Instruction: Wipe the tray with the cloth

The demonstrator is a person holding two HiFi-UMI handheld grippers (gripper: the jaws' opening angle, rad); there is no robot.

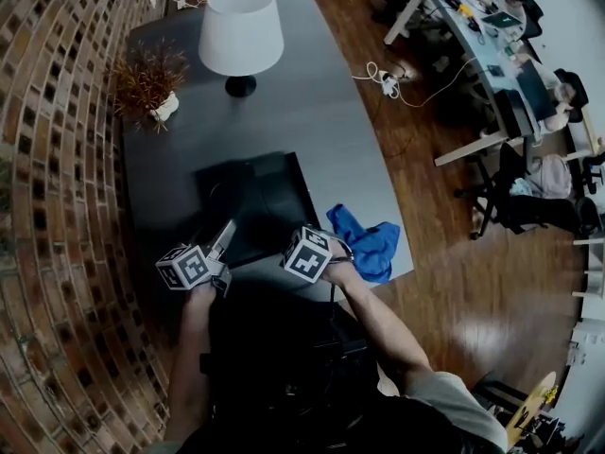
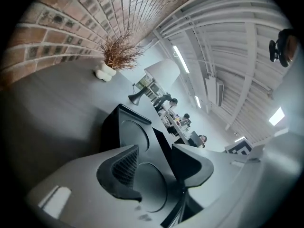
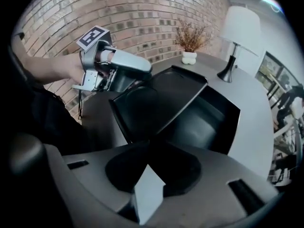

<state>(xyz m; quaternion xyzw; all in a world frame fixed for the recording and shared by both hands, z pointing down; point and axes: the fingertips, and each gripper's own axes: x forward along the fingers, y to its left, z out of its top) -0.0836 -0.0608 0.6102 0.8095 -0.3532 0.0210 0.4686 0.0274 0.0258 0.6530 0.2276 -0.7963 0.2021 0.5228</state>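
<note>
Tray (image 1: 260, 201) tilted, rim clamped in left tool (image 2: 154, 150); right tool (image 3: 151, 161) closed, empty. Next, likely: open, fetch cloth (image 1: 367, 239) at 3 o'clock.

Tray (image 1: 253, 204) looks like smooth black plastic with a slight sheen. Cloth (image 1: 367, 240) is soft blue fabric, all crumpled. Table (image 1: 326, 112) is matt grey and smooth, wall (image 1: 47, 206) is rough brick, floor (image 1: 473, 296) is glossy polished wood. Lampshade (image 1: 240, 28) looks like matt white fabric.

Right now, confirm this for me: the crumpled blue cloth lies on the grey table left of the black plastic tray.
Not quite. The crumpled blue cloth lies on the grey table right of the black plastic tray, not left; the head view shows it.
</note>
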